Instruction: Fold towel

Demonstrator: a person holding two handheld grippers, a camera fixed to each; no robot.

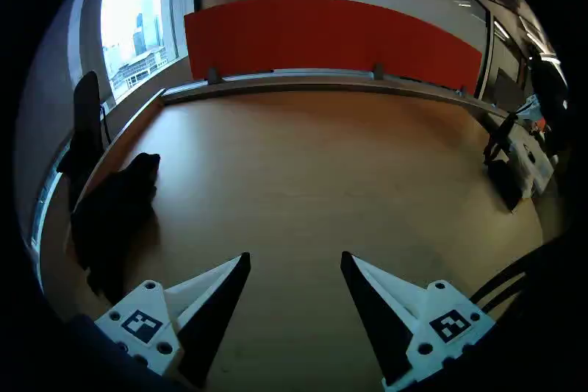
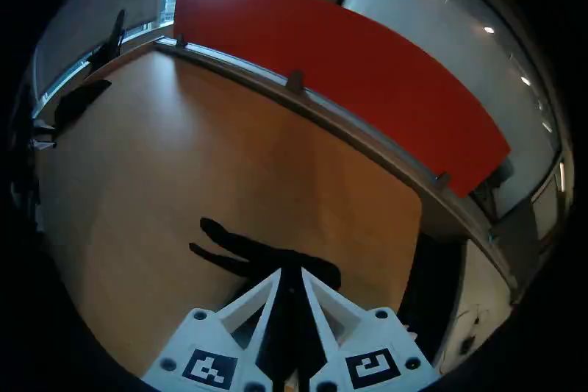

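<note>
The left hand-held gripper point(image 1: 295, 256) hovers over a bare stretch of the wooden tabletop point(image 1: 316, 164) with its two fingers spread wide apart and nothing between them. Each finger carries a square black-and-white marker point(image 1: 141, 324) near its base.

In the right gripper view, the right hand-held gripper point(image 2: 290, 272) has its fingers drawn close together, leaving a narrow dark slot. The black towel point(image 2: 250, 254) lies flat on the tabletop just beyond the fingertips, and its near end runs into that slot, so the fingers look pinched on it (the contact itself is lost in the dark). Two thin points of the cloth stretch away to the left in that view, and the rest is a small rumpled patch right at the tips.

A separate dark heap point(image 1: 114, 212) sits at the left edge of the tabletop, well apart from the left hand-held gripper; I cannot tell what it is. It also appears in the right gripper view point(image 2: 79, 101), far off by the corner near the window. A dark chair point(image 1: 87, 120) stands just beyond that edge.

A long red partition point(image 1: 331, 35) runs along the far side of the tabletop, and a bright window point(image 1: 136, 24) with city buildings outside is to its left.
</note>
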